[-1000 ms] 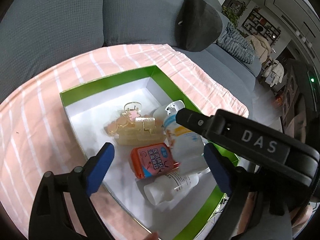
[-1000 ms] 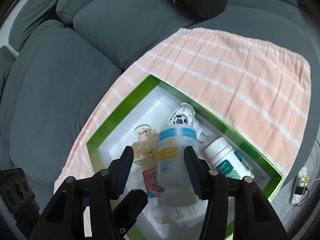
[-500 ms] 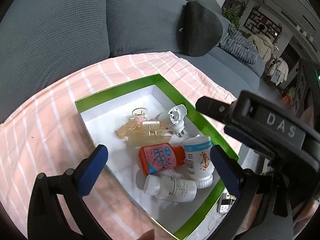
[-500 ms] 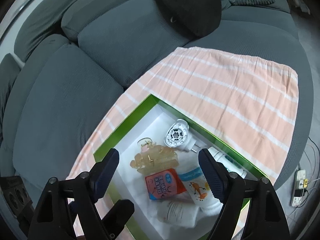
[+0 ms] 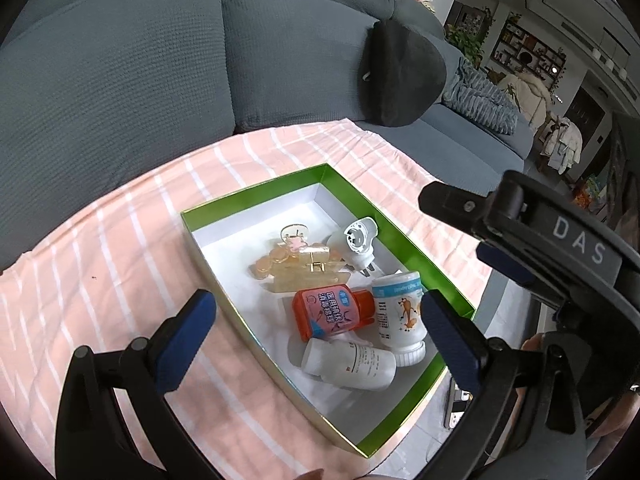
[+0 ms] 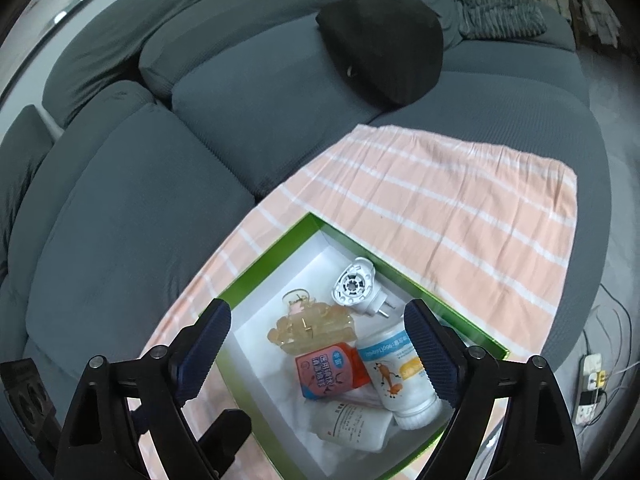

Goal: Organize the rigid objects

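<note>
A grey sofa carries a peach-and-white striped cloth, and on the cloth sits a green box with a white floor. Inside the box, toward its near end, a white bottle with a blue label lies beside an orange bottle, with a plain white bottle just below them. Further in are an amber hair claw and a white plug-in device. The left gripper hangs over the box, jaws wide apart, holding nothing. The right gripper likewise gapes empty above it.
</note>
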The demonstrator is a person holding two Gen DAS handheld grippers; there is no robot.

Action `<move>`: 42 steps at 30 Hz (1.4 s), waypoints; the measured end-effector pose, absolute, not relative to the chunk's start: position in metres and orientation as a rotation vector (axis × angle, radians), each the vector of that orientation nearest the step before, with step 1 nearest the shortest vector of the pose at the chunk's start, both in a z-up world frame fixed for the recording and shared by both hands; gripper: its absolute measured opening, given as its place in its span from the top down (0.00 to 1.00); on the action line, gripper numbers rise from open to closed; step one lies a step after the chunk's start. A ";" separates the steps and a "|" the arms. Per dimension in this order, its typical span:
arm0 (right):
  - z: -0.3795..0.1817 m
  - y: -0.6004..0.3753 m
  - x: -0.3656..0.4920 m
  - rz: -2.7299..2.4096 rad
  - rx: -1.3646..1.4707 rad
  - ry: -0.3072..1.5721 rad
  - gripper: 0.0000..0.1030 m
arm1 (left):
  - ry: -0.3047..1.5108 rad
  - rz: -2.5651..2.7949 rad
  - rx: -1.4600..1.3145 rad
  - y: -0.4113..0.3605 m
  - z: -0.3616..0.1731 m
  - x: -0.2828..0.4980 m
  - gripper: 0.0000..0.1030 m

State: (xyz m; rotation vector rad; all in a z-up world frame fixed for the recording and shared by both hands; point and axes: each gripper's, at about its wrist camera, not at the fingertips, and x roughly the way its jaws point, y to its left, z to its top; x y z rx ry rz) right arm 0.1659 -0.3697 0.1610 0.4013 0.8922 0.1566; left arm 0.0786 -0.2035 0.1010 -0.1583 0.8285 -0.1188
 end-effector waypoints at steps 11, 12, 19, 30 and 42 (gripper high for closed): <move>0.179 -0.371 0.149 0.143 0.376 0.823 0.05 | 0.807 -0.108 -0.142 -0.204 0.106 0.069 0.01; 0.180 -0.371 0.148 0.141 0.376 0.817 0.05 | 0.806 -0.106 -0.143 -0.204 0.106 0.069 0.01; 0.180 -0.375 0.145 0.134 0.380 0.812 0.04 | 0.803 -0.115 -0.154 -0.203 0.105 0.065 0.01; 0.186 -0.378 0.138 0.127 0.365 0.788 0.04 | 0.803 -0.099 -0.163 -0.202 0.106 0.061 0.01; 0.183 -0.383 0.141 0.106 0.366 0.798 0.04 | 0.804 -0.090 -0.145 -0.203 0.105 0.062 0.01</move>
